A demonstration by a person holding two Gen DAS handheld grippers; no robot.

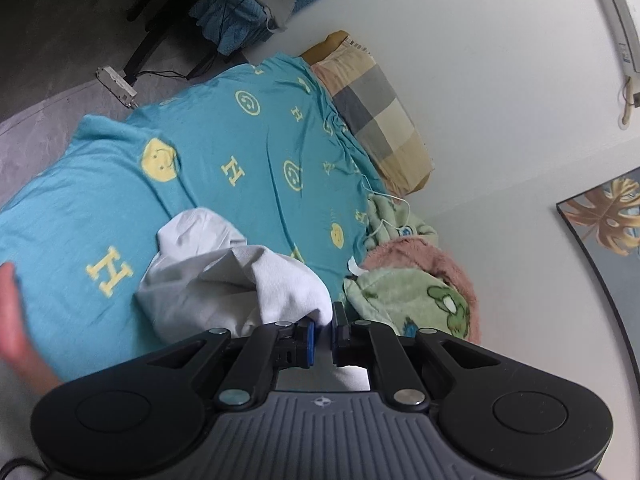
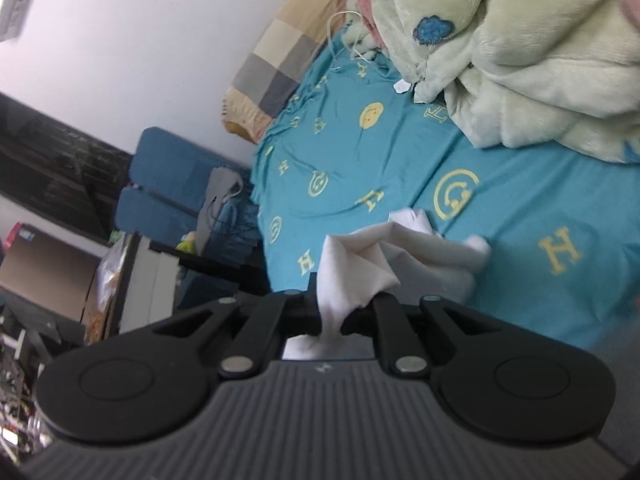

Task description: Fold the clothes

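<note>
A crumpled white garment (image 1: 216, 280) hangs bunched over the teal bed sheet (image 1: 224, 152) with yellow smileys and H letters. My left gripper (image 1: 325, 326) is shut on one edge of the garment, with the cloth pinched between its blue pads. In the right wrist view the same white garment (image 2: 372, 256) stretches from my right gripper (image 2: 330, 314), which is shut on another bunch of it, out over the sheet (image 2: 540, 208). Both grippers hold the cloth a little above the bed.
A green and pink fleece blanket (image 1: 416, 284) is heaped by the wall and also shows in the right wrist view (image 2: 520, 60). A checked pillow (image 1: 380, 112) lies at the bed's head. A blue sofa (image 2: 168, 184) and a cluttered desk stand beside the bed. A bare hand (image 1: 12, 320) is at the left.
</note>
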